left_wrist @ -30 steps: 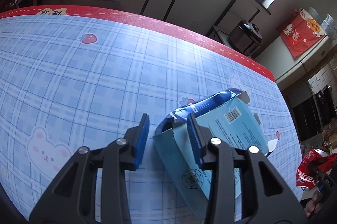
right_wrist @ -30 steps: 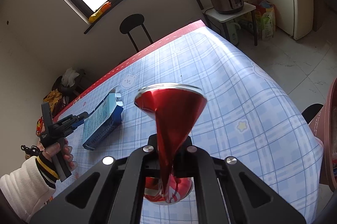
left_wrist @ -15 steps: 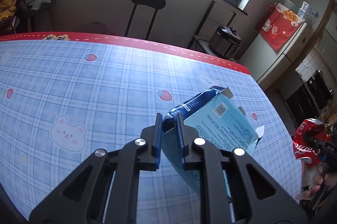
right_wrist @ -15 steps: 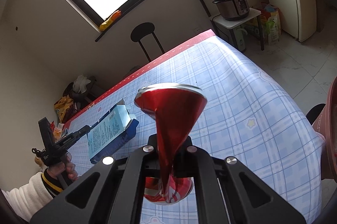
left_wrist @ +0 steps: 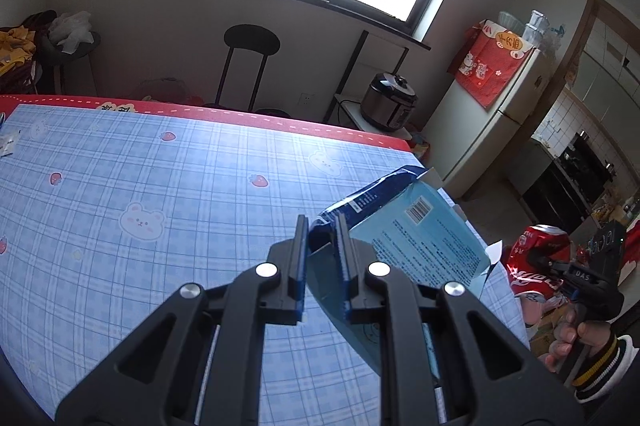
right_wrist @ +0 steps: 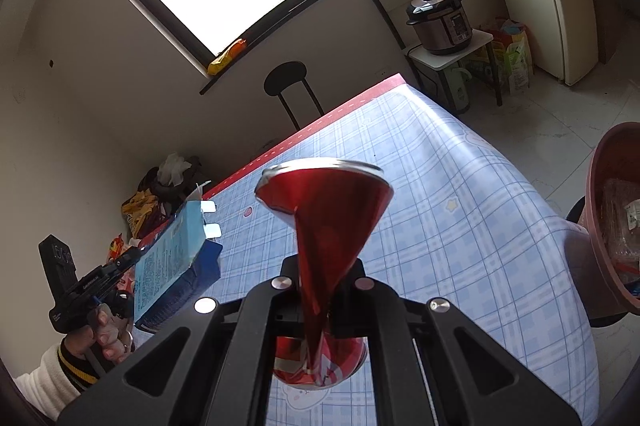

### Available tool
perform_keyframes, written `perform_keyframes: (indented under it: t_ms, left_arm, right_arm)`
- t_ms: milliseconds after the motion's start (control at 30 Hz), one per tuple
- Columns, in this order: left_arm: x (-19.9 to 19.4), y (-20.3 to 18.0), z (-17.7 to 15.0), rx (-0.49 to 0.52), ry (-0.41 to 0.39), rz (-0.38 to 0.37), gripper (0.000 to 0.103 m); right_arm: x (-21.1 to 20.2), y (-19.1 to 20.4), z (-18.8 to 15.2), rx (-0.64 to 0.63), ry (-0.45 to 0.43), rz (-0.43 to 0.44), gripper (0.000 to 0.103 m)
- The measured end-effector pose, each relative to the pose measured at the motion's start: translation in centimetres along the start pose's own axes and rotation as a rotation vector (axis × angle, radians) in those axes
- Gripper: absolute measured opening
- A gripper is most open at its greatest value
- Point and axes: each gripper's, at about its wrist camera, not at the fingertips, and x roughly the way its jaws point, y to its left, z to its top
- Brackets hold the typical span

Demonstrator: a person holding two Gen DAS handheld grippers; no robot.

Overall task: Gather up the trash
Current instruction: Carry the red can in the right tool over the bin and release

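left wrist view: blue carton (left_wrist: 420,242), opened and partly flattened, pinched by one torn end flap between the nearly closed pads of the left gripper (left_wrist: 322,258) and carried clear of the tablecloth (left_wrist: 160,186). its long axis runs away from the jaws, up and to the right, with the barcoded end leading. the jaws closed onto the flap within the last second. the hold is on thin card at one end only, so the likely failure is the flap tearing or sliding out and the carton swinging or dropping back onto the table. right wrist view: red can (right_wrist: 324,226), crushed flat at its middle, clamped in the fully closed right gripper (right_wrist: 324,290); its long axis lies along the fingers, one rim pointing forward and the other end hanging below the jaws. the smooth creased metal could slip if jolted. a reddish bin (right_wrist: 612,218), holding what looks like wrappers, stands at the right edge beyond the table corner, apparently the drop point; a release short of its rim would miss.
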Motion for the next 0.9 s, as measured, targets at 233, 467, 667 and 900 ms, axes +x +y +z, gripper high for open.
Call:
perform_keyframes:
  t_ms: [233, 467, 667, 900]
  left_arm:
    - [-2.4, -4.8, -0.6, 0.007, -0.017, -0.047, 0.016]
    - [-1.7, -9.6, -1.5, 0.017, -0.01, -0.117, 0.016]
    - [-0.9, -12.0, -1.9, 0.001, -0.025, -0.152, 0.016]
    - [-0.5, -14.3, -2.2, 0.005, -0.032, -0.156, 0.016]
  right_arm:
    - [-5.5, -5.0, -1.7, 0.066, -0.042, -0.065, 0.005]
    - [-11.7, -12.6, -0.8, 0.155, -0.114, -0.217, 0.005]
    - [-16.4, -17.8, 1.4, 0.185, -0.158, -0.341, 0.005]
    - [-19.2, -21.1, 5.0, 0.133, -0.167, -0.452, 0.005]
